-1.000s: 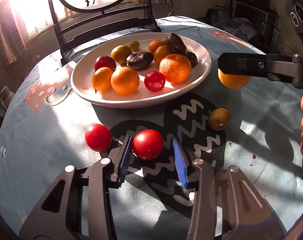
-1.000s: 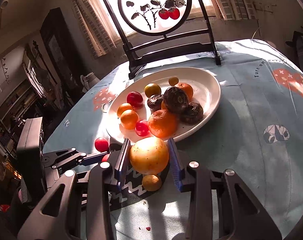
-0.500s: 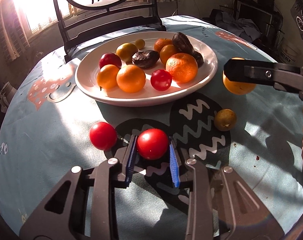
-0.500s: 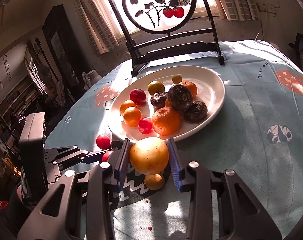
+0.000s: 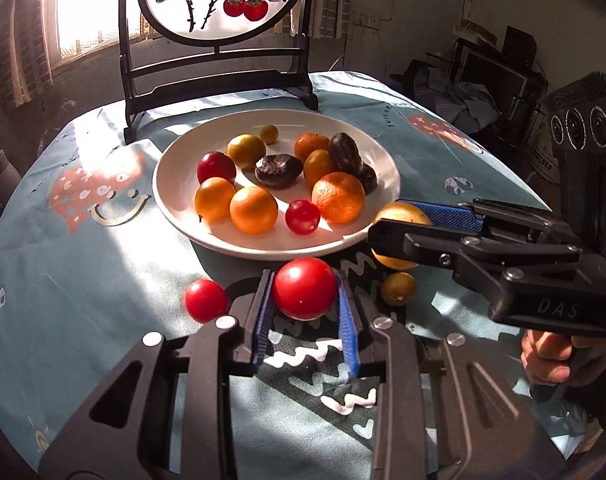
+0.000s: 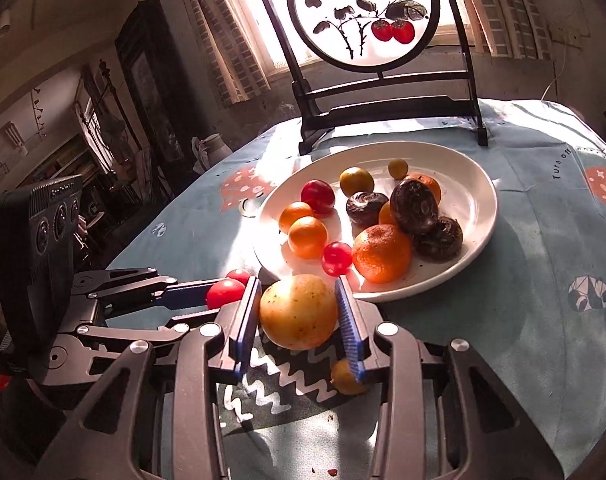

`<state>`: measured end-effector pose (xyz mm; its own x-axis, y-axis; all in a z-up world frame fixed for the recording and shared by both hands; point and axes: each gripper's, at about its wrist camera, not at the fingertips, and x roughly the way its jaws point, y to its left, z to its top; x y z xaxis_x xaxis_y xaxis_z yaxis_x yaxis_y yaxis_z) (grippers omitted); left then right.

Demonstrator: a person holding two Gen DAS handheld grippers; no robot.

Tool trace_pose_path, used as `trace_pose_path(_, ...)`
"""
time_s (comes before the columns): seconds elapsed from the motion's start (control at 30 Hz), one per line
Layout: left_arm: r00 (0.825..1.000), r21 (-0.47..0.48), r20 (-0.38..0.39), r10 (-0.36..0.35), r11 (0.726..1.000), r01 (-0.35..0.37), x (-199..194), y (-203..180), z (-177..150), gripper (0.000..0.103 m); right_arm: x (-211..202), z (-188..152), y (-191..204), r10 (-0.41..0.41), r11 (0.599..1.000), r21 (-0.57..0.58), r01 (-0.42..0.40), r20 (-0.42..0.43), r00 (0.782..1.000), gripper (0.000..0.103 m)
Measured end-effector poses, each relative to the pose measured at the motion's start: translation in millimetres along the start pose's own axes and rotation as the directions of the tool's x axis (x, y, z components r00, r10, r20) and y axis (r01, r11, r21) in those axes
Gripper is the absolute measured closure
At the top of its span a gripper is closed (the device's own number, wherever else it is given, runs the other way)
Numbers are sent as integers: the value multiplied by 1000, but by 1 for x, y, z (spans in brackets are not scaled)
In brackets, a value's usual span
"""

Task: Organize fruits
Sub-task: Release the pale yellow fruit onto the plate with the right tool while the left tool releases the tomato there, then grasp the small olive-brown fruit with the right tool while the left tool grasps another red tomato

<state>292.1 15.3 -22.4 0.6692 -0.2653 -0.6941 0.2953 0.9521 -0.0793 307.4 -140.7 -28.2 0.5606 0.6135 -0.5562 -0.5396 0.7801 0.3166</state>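
My left gripper (image 5: 305, 294) is shut on a red tomato (image 5: 305, 288) and holds it above the cloth, just before the white plate (image 5: 175, 208). My right gripper (image 6: 299, 310) is shut on a yellow-orange fruit (image 6: 299, 312) and holds it at the plate's near rim (image 6: 479, 236); it shows from the side in the left wrist view (image 5: 399, 236). The plate holds several oranges, red tomatoes, yellow-green fruits and dark brown fruits. A second red tomato (image 5: 206, 301) and a small yellow-green fruit (image 5: 398, 289) lie on the cloth.
A round table with a blue patterned cloth (image 5: 83, 264) bears everything. A black-framed round painted screen (image 5: 219, 4) stands behind the plate. The person's hand (image 5: 551, 356) grips the right gripper's handle at the right.
My left gripper closed on the red tomato and lifted it toward the plate. My right gripper carried the yellow-orange fruit nearer to the plate's rim.
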Motion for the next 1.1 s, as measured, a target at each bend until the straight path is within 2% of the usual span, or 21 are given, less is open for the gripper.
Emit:
trace_pose_path(0.17, 997, -42, 26, 73, 996, -72, 31, 23, 54, 73, 33, 32, -15, -101, 995, -5, 102, 23, 995, 65)
trace_pose_path(0.4, 992, -80, -14, 123, 989, -124, 69, 51, 84, 72, 63, 51, -30, -116, 993, -17, 117, 24, 993, 64)
trace_pose_path(0.47, 988, -103, -18, 156, 982, -157, 69, 57, 85, 44, 62, 52, -28, -116, 993, -26, 117, 18, 993, 54)
trace_pose_path(0.5, 985, -119, 6, 175, 978, -173, 62, 59, 84, 27, 58, 53, -26, -117, 993, -26, 118, 25, 993, 52)
trace_pose_path(0.53, 982, -129, 23, 186, 975, -181, 54, 59, 81, 21, 51, 53, -23, -118, 993, -27, 119, 40, 992, 49)
trace_pose_path(0.63, 984, -156, 6, 178, 972, -175, 32, 62, 71, 13, 27, 47, -17, -112, 993, -35, 114, 57, 992, 42)
trace_pose_path(0.7, 983, -191, 10, 181, 966, -176, 16, 64, 56, 9, 13, 37, -14, -119, 992, -30, 120, 51, 992, 41)
trace_pose_path(0.83, 972, -266, 8, 234, 938, -224, -6, 67, 18, 3, 4, 7, -9, -160, 986, -48, 159, -18, 987, 41)
trace_pose_path(0.93, 955, -307, -15, 296, 908, -286, -6, 72, -14, 3, 10, -17, -3, -189, 979, -96, 181, -87, 978, 41)
trace_pose_path(1.0, 955, -327, -69, 288, 898, -294, -2, 77, -23, 3, 14, -25, 2, -197, 976, -120, 182, -120, 973, 41)
trace_pose_path(1.03, 954, -334, -71, 291, 894, -298, -2, 79, -26, 3, 15, -27, 4, -208, 972, -138, 190, -126, 970, 41)
trace_pose_path(1.1, 941, -333, -70, 331, 882, -335, -4, 81, -26, 3, 17, -29, 9, -230, 962, -177, 206, -126, 965, 41)
